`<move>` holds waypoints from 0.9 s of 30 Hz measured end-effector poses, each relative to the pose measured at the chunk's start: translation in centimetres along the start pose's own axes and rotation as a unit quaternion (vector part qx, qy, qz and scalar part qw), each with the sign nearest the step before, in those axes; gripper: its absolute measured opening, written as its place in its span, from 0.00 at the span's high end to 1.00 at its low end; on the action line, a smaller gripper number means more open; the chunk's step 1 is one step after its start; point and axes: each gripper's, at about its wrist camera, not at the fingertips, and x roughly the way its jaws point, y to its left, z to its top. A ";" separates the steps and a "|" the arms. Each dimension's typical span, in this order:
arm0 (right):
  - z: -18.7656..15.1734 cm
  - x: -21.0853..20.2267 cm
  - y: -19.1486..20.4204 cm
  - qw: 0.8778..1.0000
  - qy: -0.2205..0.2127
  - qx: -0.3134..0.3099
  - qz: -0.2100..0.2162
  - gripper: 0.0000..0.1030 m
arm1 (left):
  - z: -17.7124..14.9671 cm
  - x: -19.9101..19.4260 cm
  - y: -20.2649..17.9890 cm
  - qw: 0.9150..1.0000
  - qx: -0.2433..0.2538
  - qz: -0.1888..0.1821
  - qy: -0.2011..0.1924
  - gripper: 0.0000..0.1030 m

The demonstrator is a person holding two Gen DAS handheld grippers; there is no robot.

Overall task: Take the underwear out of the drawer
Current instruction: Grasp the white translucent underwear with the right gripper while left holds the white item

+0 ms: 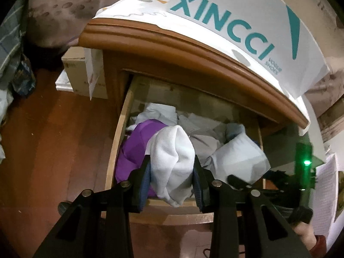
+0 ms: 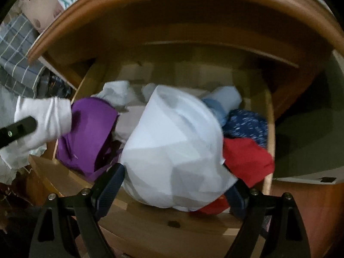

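The wooden drawer (image 1: 120,129) stands pulled out, full of clothes. My left gripper (image 1: 172,161) is shut on a white piece of underwear (image 1: 172,150), which hangs bunched between the pads over the drawer's front left. The right wrist view shows that white piece (image 2: 43,120) at the left edge beside a black finger (image 2: 19,129). My right gripper (image 2: 172,176) is spread wide and shut on a pale folded garment (image 2: 172,146), held over the drawer (image 2: 150,221). Under it lie a purple garment (image 2: 90,129), a red one (image 2: 245,159) and a dark-blue patterned one (image 2: 247,124).
The nightstand's thick wooden top (image 1: 172,40) overhangs the drawer and carries a white XINCCI bag (image 1: 236,21). Cardboard boxes (image 1: 79,75) stand on the wooden floor (image 1: 53,139) to the left. Checked bedding (image 2: 19,49) lies beyond. A hand (image 1: 305,234) shows at the lower right.
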 end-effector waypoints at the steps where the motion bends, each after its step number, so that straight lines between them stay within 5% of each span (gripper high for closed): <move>1: 0.1 0.3 0.3 1.000 0.006 -0.002 0.000 0.14 | 0.1 -0.2 0.2 1.000 -0.006 0.000 -0.003 0.70; 11: 1.7 2.5 3.4 0.996 0.051 -0.048 -0.055 0.14 | 0.5 -0.3 0.6 0.999 -0.021 -0.025 -0.002 0.69; 19: 2.4 3.6 3.4 0.994 0.065 -0.054 -0.064 0.14 | 0.9 -0.6 1.6 0.999 -0.034 -0.009 -0.005 0.69; 27: 1.3 2.7 3.4 0.994 0.045 -0.074 -0.073 0.57 | 1.0 -0.2 2.0 0.999 -0.041 0.001 0.002 0.69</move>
